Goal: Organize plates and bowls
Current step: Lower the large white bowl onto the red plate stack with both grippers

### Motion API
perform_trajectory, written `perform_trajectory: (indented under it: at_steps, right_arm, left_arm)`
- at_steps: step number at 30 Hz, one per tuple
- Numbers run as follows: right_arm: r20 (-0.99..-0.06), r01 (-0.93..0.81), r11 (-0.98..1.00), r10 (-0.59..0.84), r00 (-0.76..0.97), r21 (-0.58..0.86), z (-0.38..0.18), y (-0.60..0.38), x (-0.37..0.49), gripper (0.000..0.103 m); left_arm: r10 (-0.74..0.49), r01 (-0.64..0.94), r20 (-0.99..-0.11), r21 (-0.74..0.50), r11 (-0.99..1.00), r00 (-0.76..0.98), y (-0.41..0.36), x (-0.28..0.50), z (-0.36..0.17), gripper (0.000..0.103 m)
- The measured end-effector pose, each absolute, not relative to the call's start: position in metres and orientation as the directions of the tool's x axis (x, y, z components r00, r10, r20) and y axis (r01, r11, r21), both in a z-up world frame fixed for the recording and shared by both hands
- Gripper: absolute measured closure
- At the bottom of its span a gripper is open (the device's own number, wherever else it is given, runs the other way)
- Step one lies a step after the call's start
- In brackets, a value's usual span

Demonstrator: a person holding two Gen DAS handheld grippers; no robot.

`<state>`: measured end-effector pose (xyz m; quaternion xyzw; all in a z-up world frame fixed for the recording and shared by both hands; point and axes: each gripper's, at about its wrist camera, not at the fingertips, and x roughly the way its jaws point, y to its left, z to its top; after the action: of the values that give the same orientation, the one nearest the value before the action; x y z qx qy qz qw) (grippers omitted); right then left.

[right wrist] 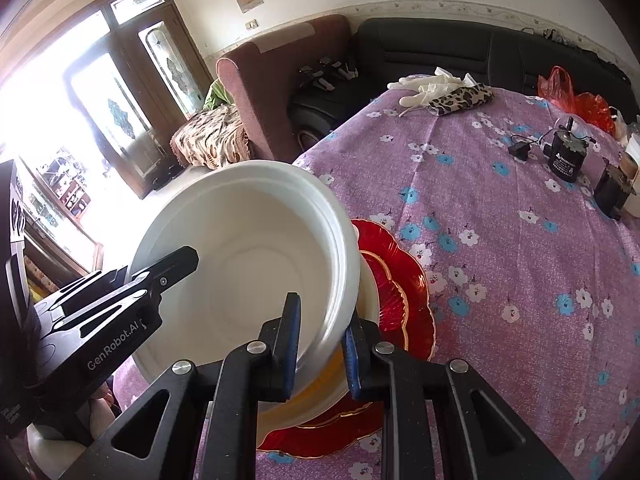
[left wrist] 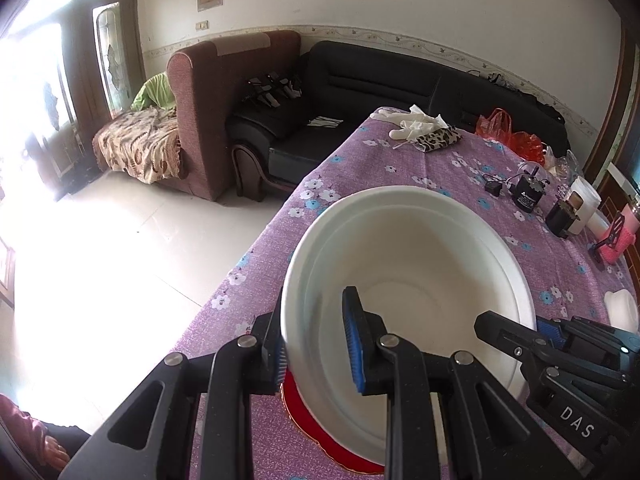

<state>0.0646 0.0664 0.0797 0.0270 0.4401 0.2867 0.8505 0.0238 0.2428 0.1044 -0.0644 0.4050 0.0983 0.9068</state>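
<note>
A large white bowl (left wrist: 408,264) is held from two sides, tilted, just over a stack of red gold-rimmed plates (right wrist: 404,292). My left gripper (left wrist: 316,320) is shut on its left wall, one pad inside and one outside. The right gripper (right wrist: 324,320) is shut on the opposite rim in the same way. Each wrist view also shows the other tool: the right gripper (left wrist: 520,328) at the bowl's right rim, the left gripper (right wrist: 176,260) at its left rim. A yellowish white bowl (right wrist: 324,396) shows under the white one, resting on the plates. A red plate edge (left wrist: 316,432) peeks out below the bowl.
The table wears a purple floral cloth (right wrist: 500,260); its edge drops to a tiled floor (left wrist: 120,248) on the left. White gloves (left wrist: 416,120), a leopard pouch (left wrist: 438,138), a black motor (left wrist: 528,194), cups (left wrist: 584,204) and red bags (left wrist: 516,132) lie farther back. A small white dish (left wrist: 622,308) sits at the right.
</note>
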Motion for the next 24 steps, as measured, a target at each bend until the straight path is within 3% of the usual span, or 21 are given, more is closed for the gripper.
perform_trajectory:
  at_steps: [15, 17, 19, 24]
  right_arm:
    - [-0.731, -0.471, 0.837, 0.502, 0.461, 0.278, 0.079, 0.069, 0.062, 0.081]
    - [-0.731, -0.470, 0.838, 0.501, 0.464, 0.276, 0.079, 0.070, 0.062, 0.081]
    - [-0.729, -0.472, 0.837, 0.502, 0.465, 0.276, 0.079, 0.070, 0.062, 0.081]
    - [-0.715, -0.468, 0.839, 0.506, 0.483, 0.278, 0.080, 0.068, 0.061, 0.081]
  left_arm:
    - [0.198, -0.261, -0.707, 0.019, 0.965, 0.679, 0.235, 0.016, 0.107, 0.079]
    - [0.204, -0.267, -0.702, 0.020, 0.964, 0.683, 0.235, 0.014, 0.109, 0.072]
    - [0.213, -0.275, -0.692, 0.021, 0.961, 0.690, 0.236, 0.012, 0.111, 0.055]
    - [0.229, -0.295, -0.668, 0.015, 0.955, 0.708, 0.239, 0.006, 0.119, 0.043]
